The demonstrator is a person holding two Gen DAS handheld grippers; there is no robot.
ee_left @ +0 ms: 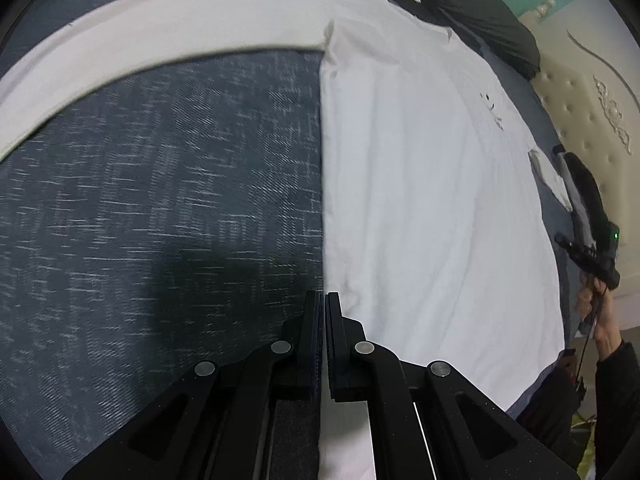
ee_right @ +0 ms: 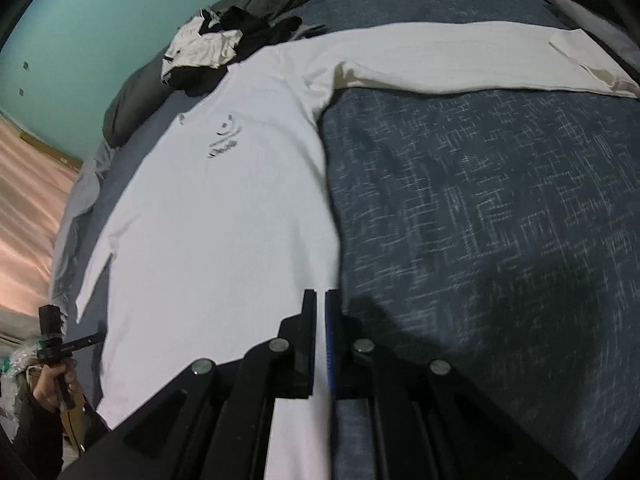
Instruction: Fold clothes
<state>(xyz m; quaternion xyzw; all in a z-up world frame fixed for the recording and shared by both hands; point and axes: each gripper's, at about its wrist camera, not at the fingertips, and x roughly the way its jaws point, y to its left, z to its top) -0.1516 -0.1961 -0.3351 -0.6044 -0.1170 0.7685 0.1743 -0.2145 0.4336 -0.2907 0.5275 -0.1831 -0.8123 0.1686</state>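
2 black tongs sit at the bottom centre of their views, both closed. The left tongs pinch the side edge of the white long-sleeved cotton shirt; the right tongs likewise clamp its edge. The shirt lies flat on the blue-grey woven bedspread, 1 sleeve stretched across the upper frame. Beyond, crumpled black-and-white clothes rest at upper left.

Shirt's chest print too blurred to read.
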